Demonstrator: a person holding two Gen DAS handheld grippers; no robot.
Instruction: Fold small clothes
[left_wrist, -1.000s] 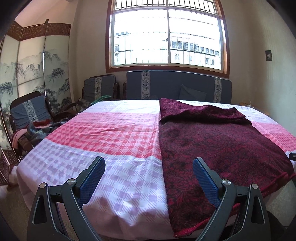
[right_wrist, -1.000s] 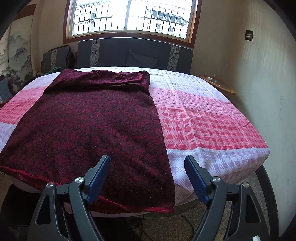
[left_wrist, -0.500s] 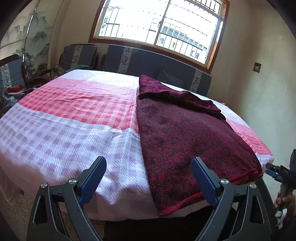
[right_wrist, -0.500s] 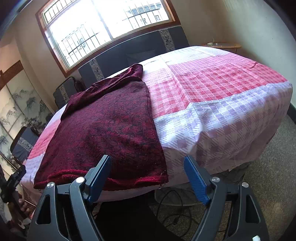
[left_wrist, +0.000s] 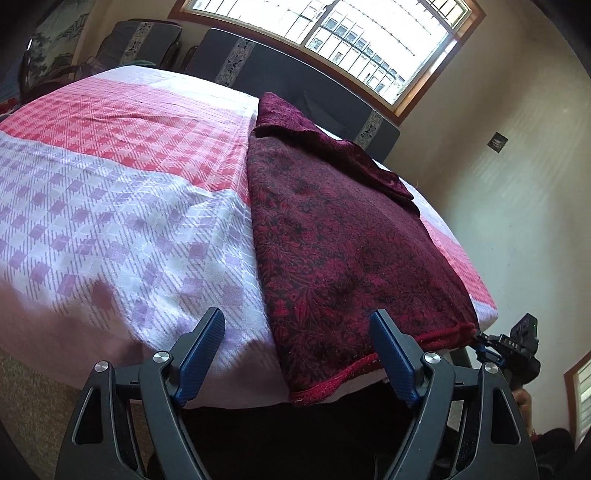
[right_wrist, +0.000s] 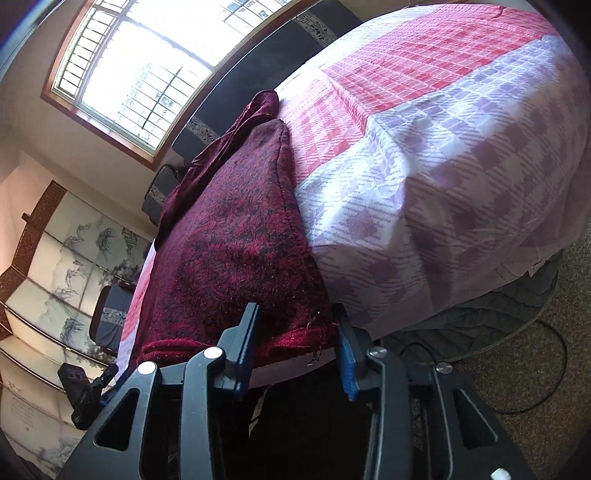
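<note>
A dark red patterned garment (left_wrist: 343, 236) lies flat on the checked table cloth, its hem hanging over the near edge. My left gripper (left_wrist: 297, 354) is open, low at the near edge, with the hem's left corner (left_wrist: 314, 391) between its fingers, not gripped. In the right wrist view my right gripper (right_wrist: 295, 350) is partly closed around the hem's right corner (right_wrist: 295, 332), fingers either side of the cloth, a gap still showing. The right gripper also shows in the left wrist view (left_wrist: 506, 350) at the hem's far end.
The pink, white and purple checked cloth (left_wrist: 110, 221) covers the round table. A dark bench (left_wrist: 295, 85) stands under the window behind it. A painted folding screen (right_wrist: 55, 266) stands at the left. Cables (right_wrist: 535, 369) lie on the carpet at the right.
Both grippers dropped low and moved in to the table's near edge. The right gripper's fingers have narrowed around the hem's right corner. The left stays open.
</note>
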